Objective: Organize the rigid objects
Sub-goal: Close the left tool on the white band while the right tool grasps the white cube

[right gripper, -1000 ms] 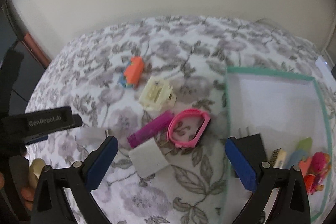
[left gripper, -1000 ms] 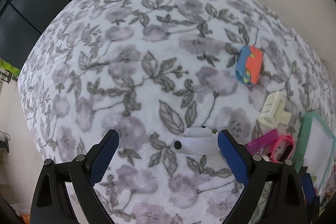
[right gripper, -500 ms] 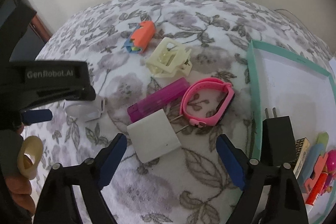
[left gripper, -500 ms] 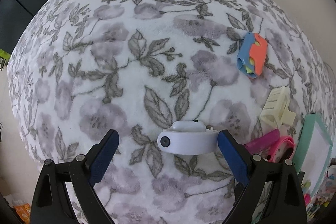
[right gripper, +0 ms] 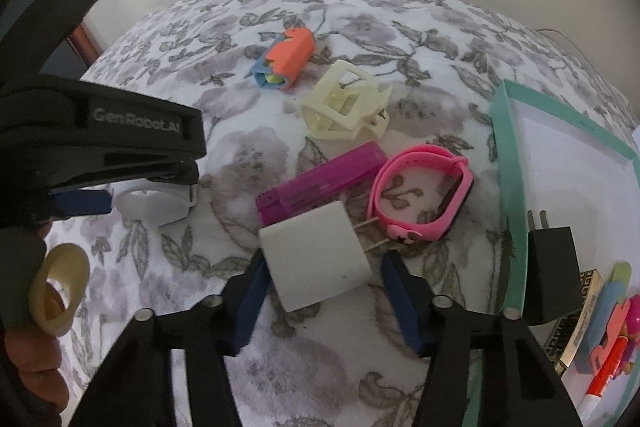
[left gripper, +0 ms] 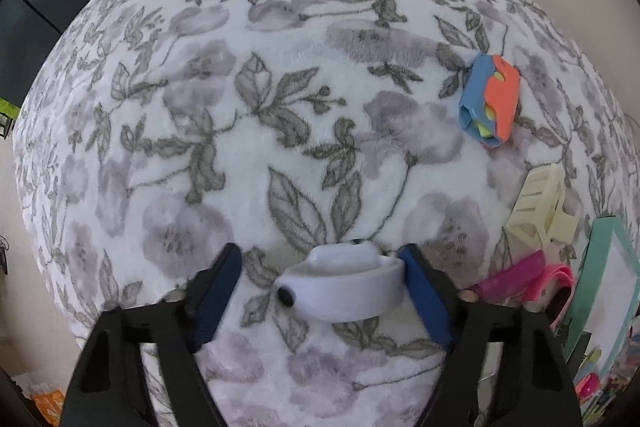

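Note:
A white wristband [left gripper: 344, 287] lies on the floral cloth between the fingers of my left gripper [left gripper: 320, 291]; the right pad touches it and a gap stays at the left pad. It also shows in the right wrist view [right gripper: 154, 205]. My right gripper [right gripper: 324, 301] is open around a white plug adapter [right gripper: 316, 259], with its pads close to both sides. Beyond it lie a magenta case [right gripper: 320, 183], a pink watch band [right gripper: 420, 195], a cream hair claw [right gripper: 346, 107] and an orange-and-blue toy [right gripper: 286, 61].
A teal-rimmed white tray [right gripper: 508, 163] stands at the right, with a black plug [right gripper: 554, 267] and several small colourful items at its near end. The left gripper's body [right gripper: 100, 143] crosses the left of the right wrist view. A wall runs behind the cloth.
Both grippers have moved down and forward over their objects. The jaws of both have narrowed: the left around the white wristband, the right around the white plug adapter.

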